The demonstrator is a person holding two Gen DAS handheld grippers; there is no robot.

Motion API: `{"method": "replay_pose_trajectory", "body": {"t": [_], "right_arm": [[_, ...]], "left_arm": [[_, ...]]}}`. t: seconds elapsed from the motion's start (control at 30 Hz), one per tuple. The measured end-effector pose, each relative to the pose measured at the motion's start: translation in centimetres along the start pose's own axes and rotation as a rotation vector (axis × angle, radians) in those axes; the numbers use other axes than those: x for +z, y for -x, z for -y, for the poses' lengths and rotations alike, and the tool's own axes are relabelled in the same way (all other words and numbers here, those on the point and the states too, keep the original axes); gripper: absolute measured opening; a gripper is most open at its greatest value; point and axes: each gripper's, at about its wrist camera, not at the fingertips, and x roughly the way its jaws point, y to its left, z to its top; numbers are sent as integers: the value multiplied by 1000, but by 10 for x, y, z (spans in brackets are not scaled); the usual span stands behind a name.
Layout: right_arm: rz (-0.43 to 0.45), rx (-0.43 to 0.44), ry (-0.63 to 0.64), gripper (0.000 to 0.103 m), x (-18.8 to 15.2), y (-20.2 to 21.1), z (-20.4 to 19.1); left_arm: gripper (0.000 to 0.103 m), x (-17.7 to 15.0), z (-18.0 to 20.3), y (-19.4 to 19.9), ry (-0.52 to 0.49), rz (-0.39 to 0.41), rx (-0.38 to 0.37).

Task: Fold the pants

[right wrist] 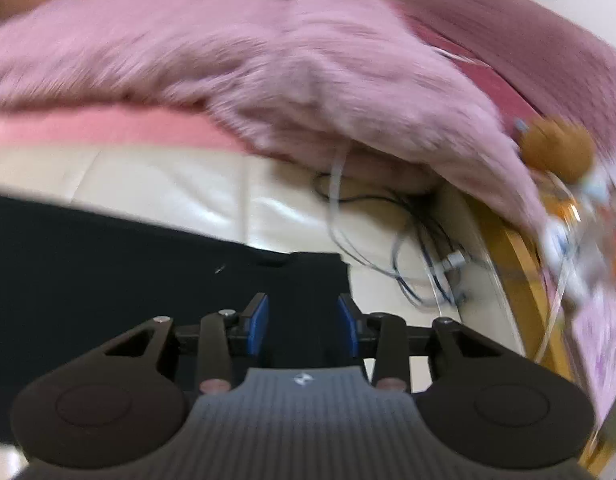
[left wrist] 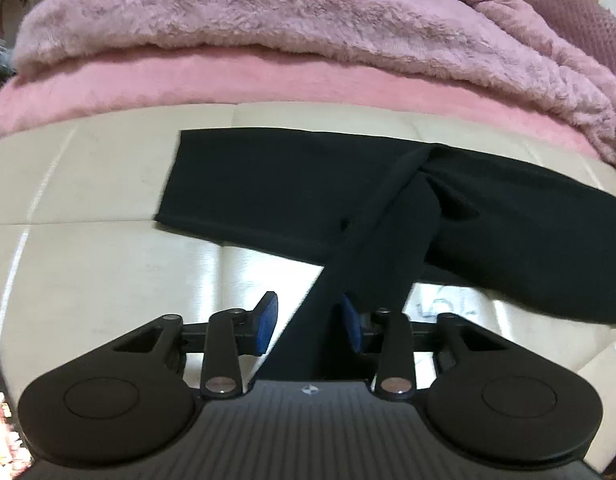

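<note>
A: How is the left gripper [left wrist: 308,322] posed?

B: It is angled steeply down over a cream padded surface [left wrist: 88,248]. Its blue pads [left wrist: 267,320] are seen partly apart, and a strip of the black pants [left wrist: 308,184] runs up between them from under the gripper body. The strip is seen against the right-hand pad, while a gap is left at the left-hand pad, so a clamped hold is not shown.

A: And the right gripper [right wrist: 304,318]?

B: It is likewise tipped downward, its view smeared by blur. Its pads are also held partly apart, with a corner of the pants [right wrist: 148,264] lying between and below them. Whether cloth is touched by the pads cannot be told.

A: Is any writing readable?

B: Only a small pale emblem is made out on each gripper's ribbed body; no words can be read.

A: Where are the pants otherwise?

B: They are spread across the cream surface, one leg folded diagonally over the other. Beyond them a pink blanket [left wrist: 148,84] is laid, with a fluffy mauve throw [left wrist: 268,12] on top. To the right, loose cables [right wrist: 408,248] are seen near a wooden edge [right wrist: 508,248].
</note>
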Motion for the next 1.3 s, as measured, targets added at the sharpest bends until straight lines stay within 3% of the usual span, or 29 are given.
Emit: {"method": "replay_pose_trajectory", "body": {"t": [0.03, 0.13, 0.33, 0.53, 0.9, 1.03, 1.27, 1.3], "right_arm": [[-14, 7, 64, 32, 4, -4, -3], [-54, 34, 215, 31, 12, -13, -3], [-176, 126, 519, 31, 37, -49, -11], [-308, 178, 731, 30, 67, -96, -27], [-568, 283, 871, 30, 87, -138, -19], [-581, 299, 891, 29, 85, -145, -22], [-444, 257, 854, 2, 71, -101, -11], [-424, 255, 832, 2, 69, -93, -7]], "left_arm": [[17, 0, 2, -1, -5, -5, -6], [1, 2, 9, -4, -13, -4, 12], [1, 13, 17, 3, -4, 28, 83], [1, 27, 16, 8, -13, 39, 144], [1, 39, 17, 4, -21, 42, 189], [1, 40, 17, 2, -32, 29, 203], [1, 47, 13, 6, -34, 65, 241], [1, 49, 13, 7, -40, 70, 248]]}}
